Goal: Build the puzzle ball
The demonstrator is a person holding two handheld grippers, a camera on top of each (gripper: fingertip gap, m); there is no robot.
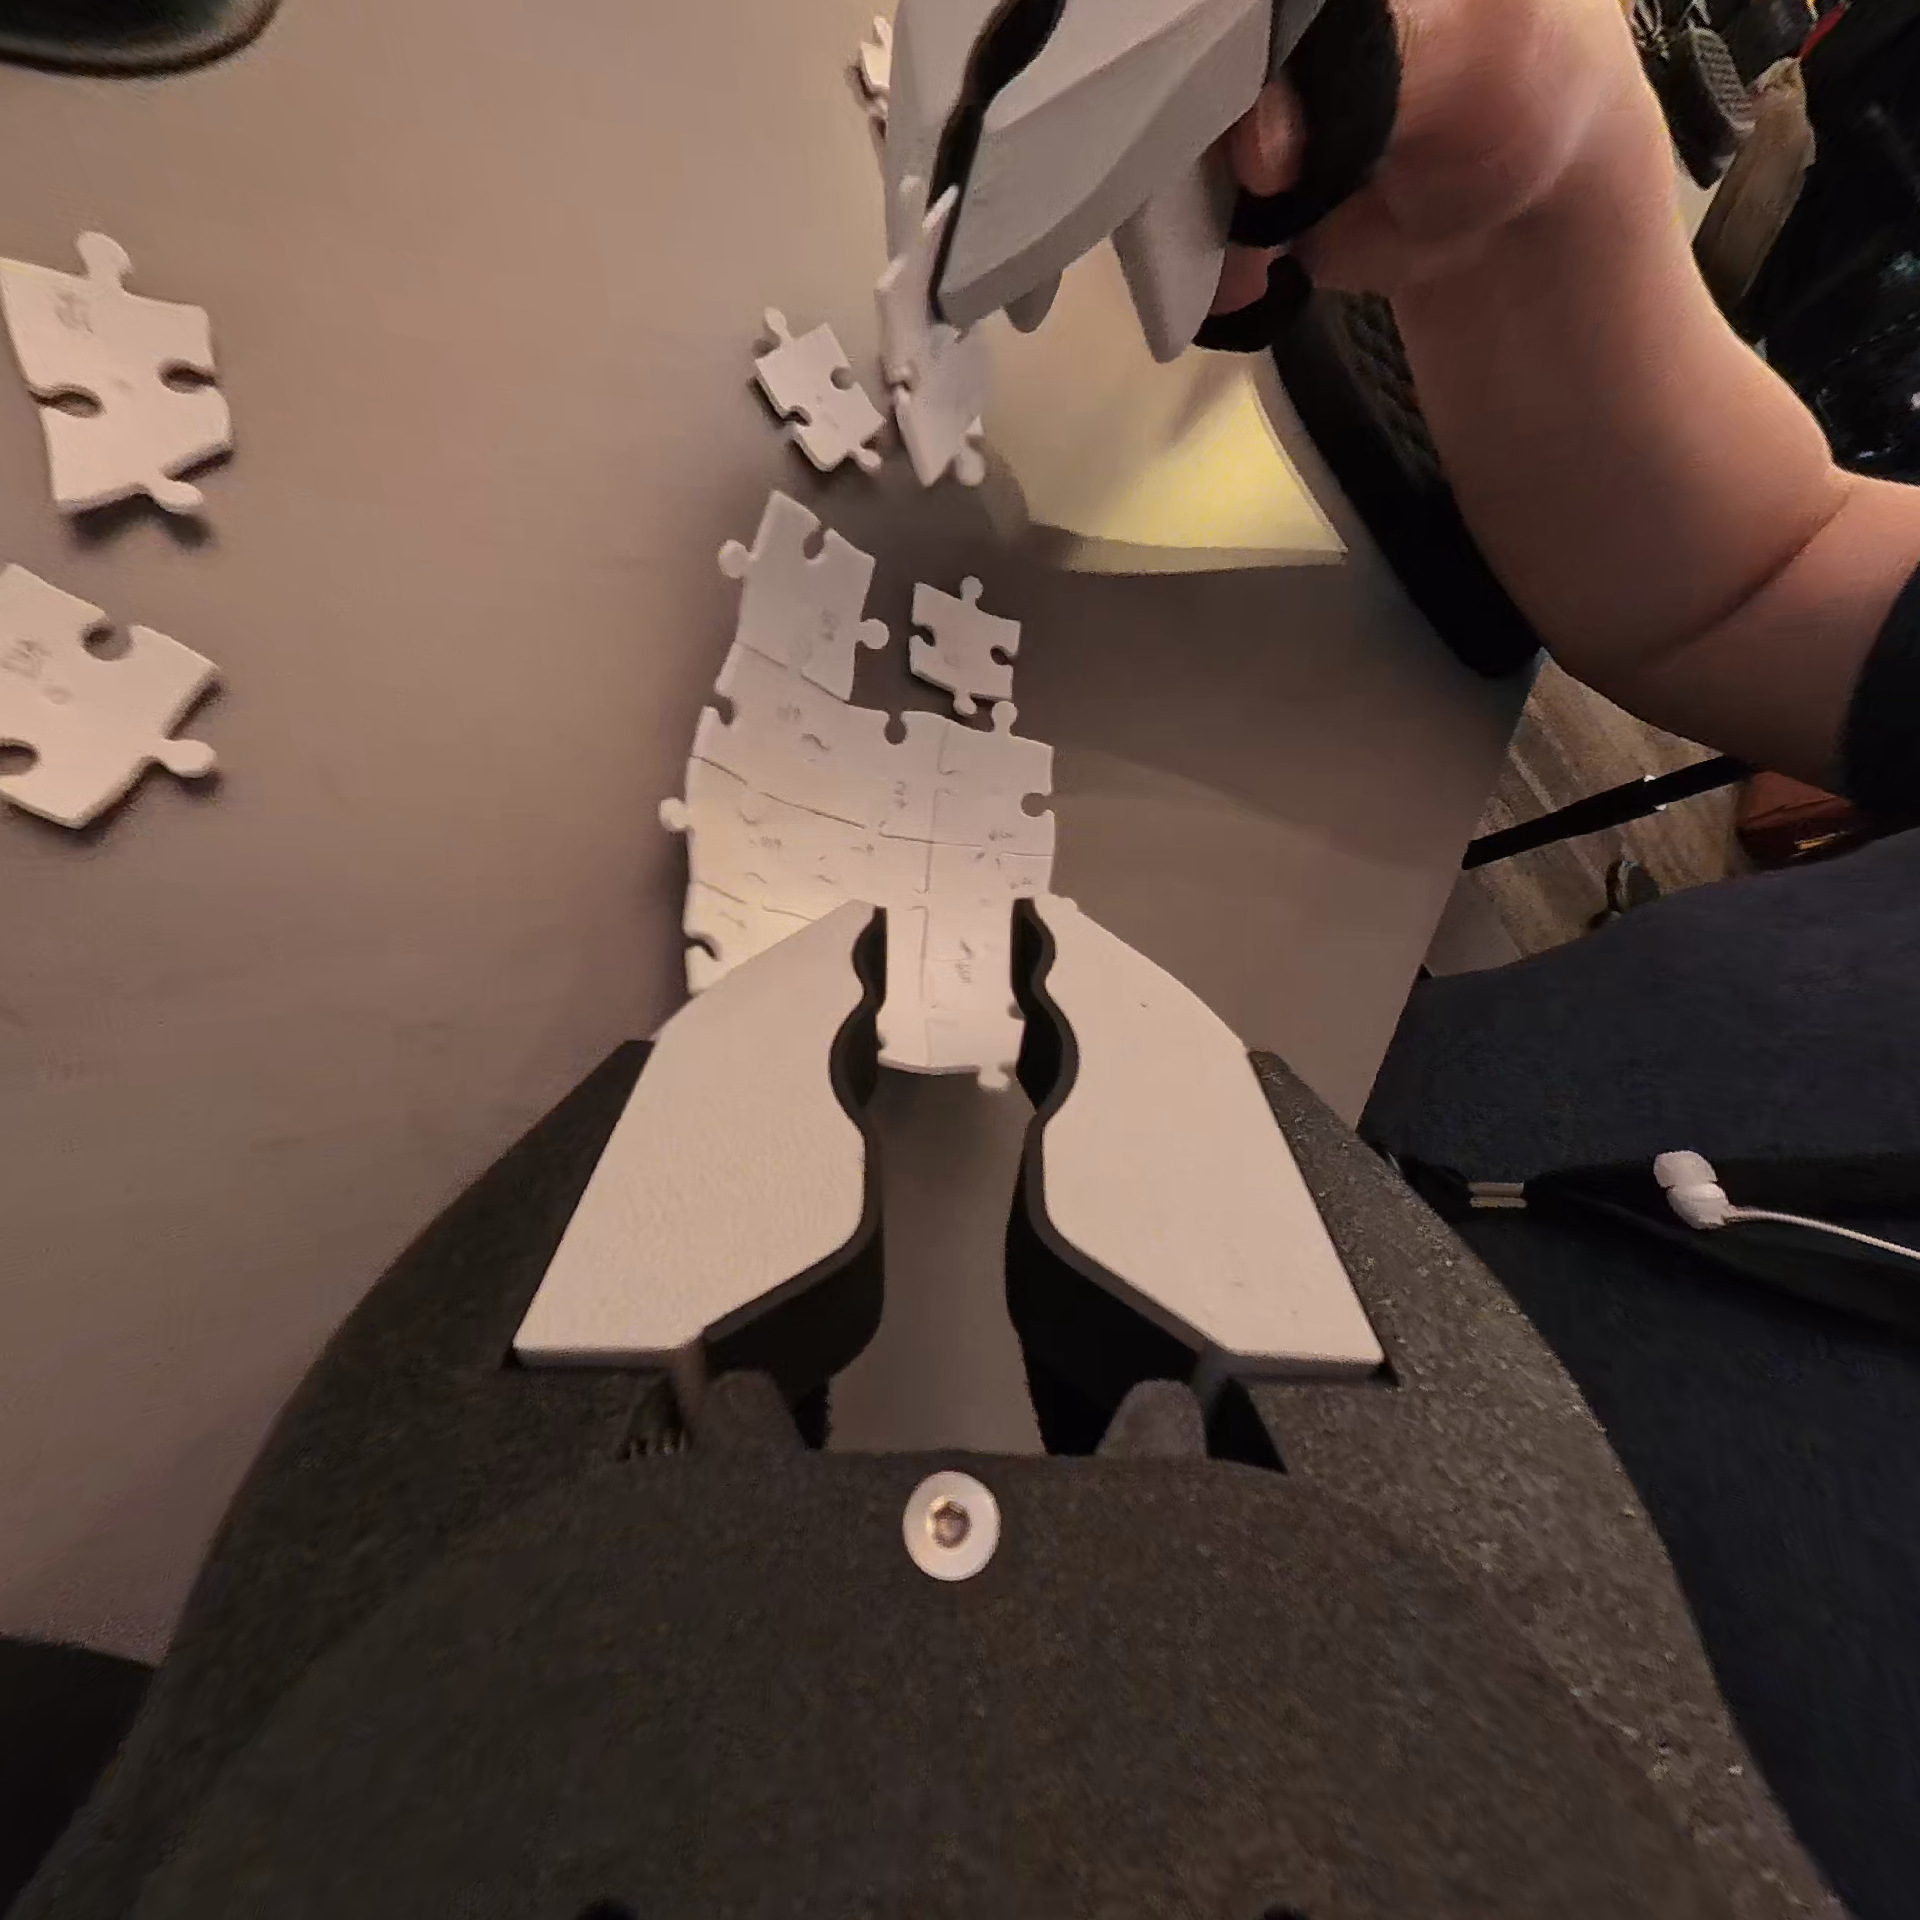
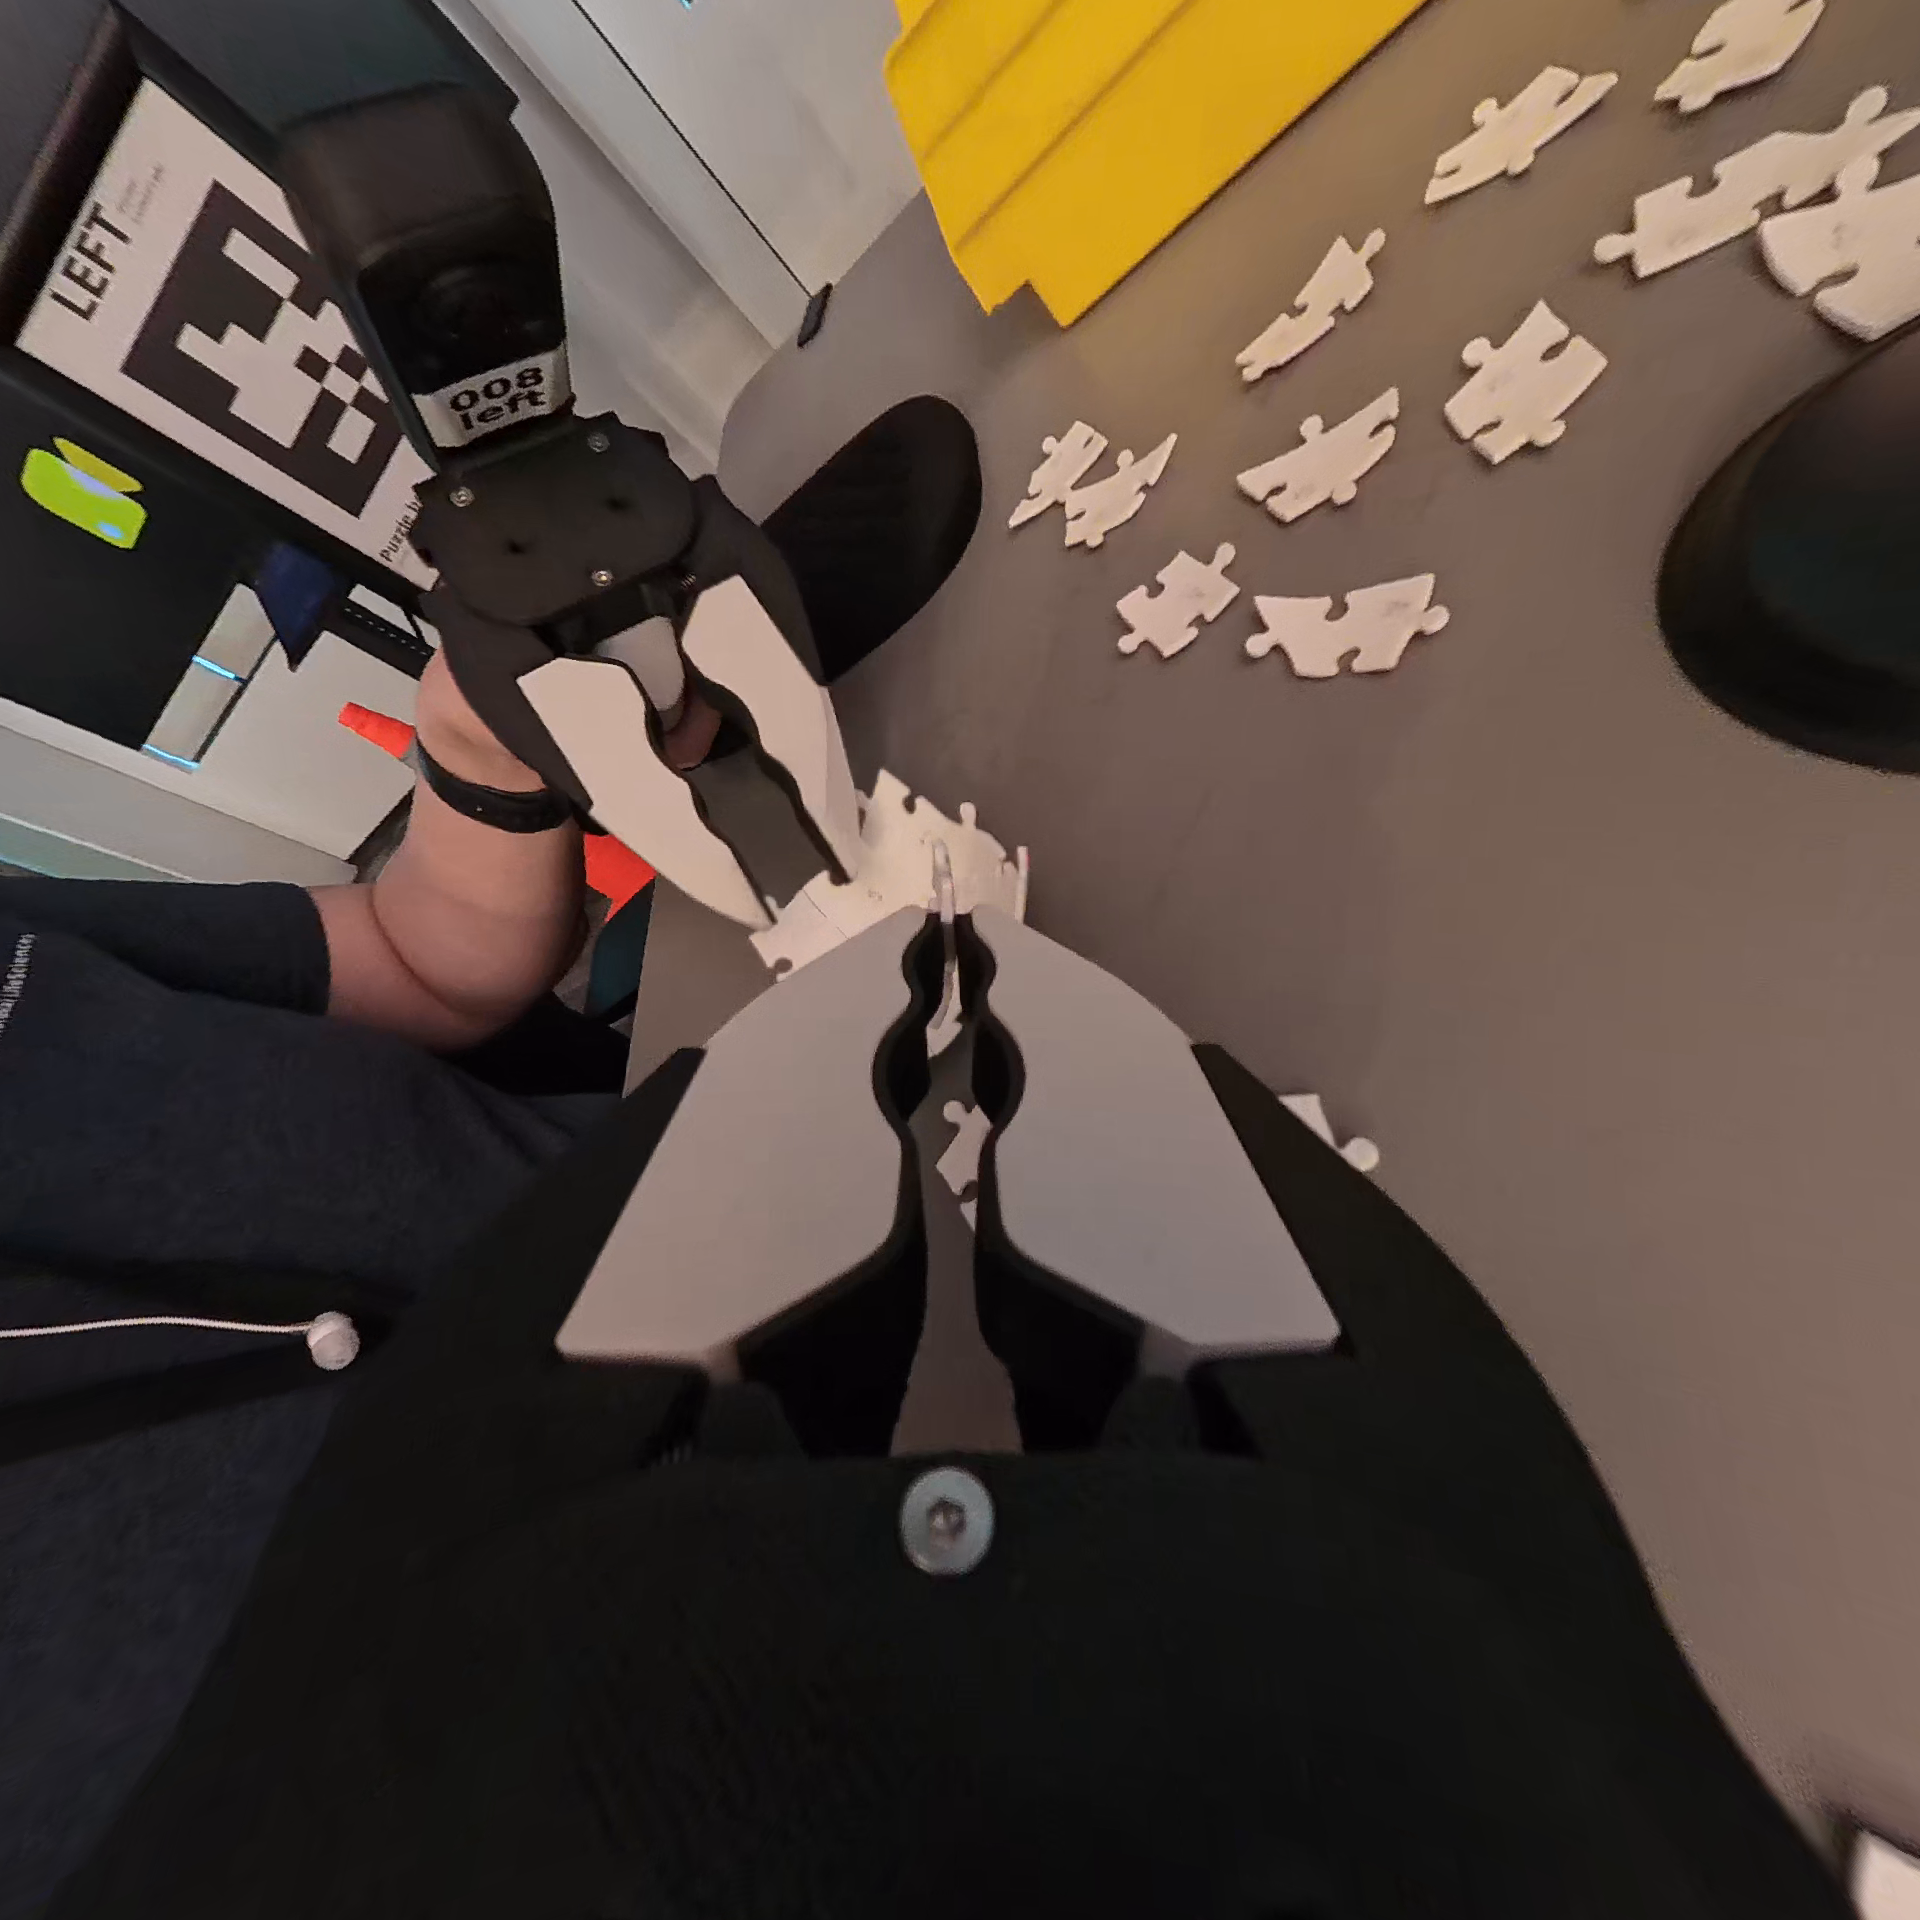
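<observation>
While the left gripper (image 1: 948, 971) clamps the near edge of the curved white panel of joined puzzle pieces (image 1: 883, 800), its fingers narrowed onto the sheet, the right gripper (image 2: 948, 940) is nearly closed on a single thin white puzzle piece (image 1: 935, 416) held edge-on at the panel's far side. That split looks deliberate: one gripper steadies the partial shell so the other can bring a tab to its open edge. In the left wrist view the held piece hangs apart from the panel, beside two loose white pieces (image 1: 821, 390) lying flat on the grey surface (image 1: 436, 727). More loose white jigsaw pieces (image 2: 1340, 623) are scattered to the far right, near a yellow plastic tray (image 2: 1091, 145) and a dark rounded object (image 2: 1808, 582). Only a small patch of the ball is assembled, so most of the build seems to remain
</observation>
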